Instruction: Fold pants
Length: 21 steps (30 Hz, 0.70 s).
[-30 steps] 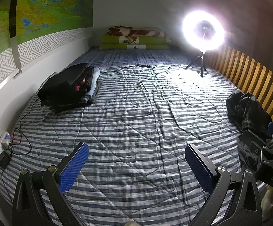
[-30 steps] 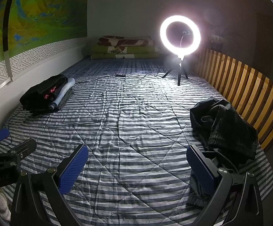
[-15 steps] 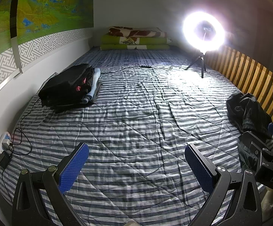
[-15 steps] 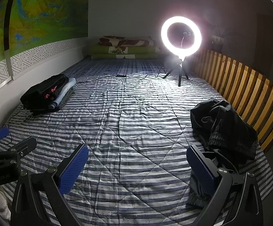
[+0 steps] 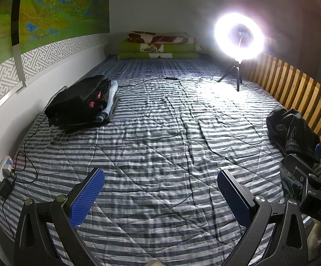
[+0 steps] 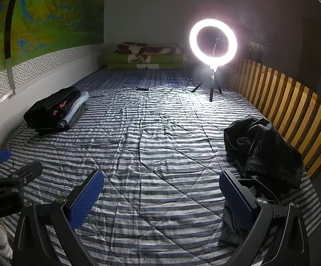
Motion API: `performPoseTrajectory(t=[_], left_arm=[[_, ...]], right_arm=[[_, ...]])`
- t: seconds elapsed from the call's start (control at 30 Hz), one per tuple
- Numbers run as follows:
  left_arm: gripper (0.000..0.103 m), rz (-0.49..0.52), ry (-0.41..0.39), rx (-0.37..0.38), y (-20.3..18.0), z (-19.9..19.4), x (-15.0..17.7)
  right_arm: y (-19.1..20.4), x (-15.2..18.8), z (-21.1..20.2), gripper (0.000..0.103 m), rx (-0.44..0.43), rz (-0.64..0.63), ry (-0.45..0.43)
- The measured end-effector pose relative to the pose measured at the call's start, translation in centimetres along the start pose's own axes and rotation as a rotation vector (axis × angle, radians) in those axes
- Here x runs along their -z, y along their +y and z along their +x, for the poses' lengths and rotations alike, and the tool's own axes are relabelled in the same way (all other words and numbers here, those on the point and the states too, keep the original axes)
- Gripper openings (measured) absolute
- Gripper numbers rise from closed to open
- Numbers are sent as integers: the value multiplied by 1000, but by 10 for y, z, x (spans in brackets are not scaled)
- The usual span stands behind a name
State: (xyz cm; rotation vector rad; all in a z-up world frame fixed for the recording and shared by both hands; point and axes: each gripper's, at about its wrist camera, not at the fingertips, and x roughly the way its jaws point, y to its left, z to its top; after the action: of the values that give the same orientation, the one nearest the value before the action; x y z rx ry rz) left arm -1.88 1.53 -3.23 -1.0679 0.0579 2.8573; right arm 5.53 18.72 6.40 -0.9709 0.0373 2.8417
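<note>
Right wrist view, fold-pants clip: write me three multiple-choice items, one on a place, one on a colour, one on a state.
1. Where do the crumpled black pants lie?
A. by the wooden slat rail
B. on the green bedding
C. under the ring light

2. What colour are the gripper pads?
A. red
B. blue
C. white

3. How does the right gripper stand?
A. shut on the pants
B. shut, empty
C. open, empty

Answers: 1 A, the heap sits on the quilt beside the slat rail; 2 B, both pads show blue; 3 C, jaws wide apart with only quilt between.
</note>
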Motion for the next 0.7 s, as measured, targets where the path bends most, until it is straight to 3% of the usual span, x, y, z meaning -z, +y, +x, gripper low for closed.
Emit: performPoseTrajectory(t=[0.7], left_arm=[[103,19,6,-15,-9,13,1]], right_arm=[[-14,-1,10,102,14,4,-19]])
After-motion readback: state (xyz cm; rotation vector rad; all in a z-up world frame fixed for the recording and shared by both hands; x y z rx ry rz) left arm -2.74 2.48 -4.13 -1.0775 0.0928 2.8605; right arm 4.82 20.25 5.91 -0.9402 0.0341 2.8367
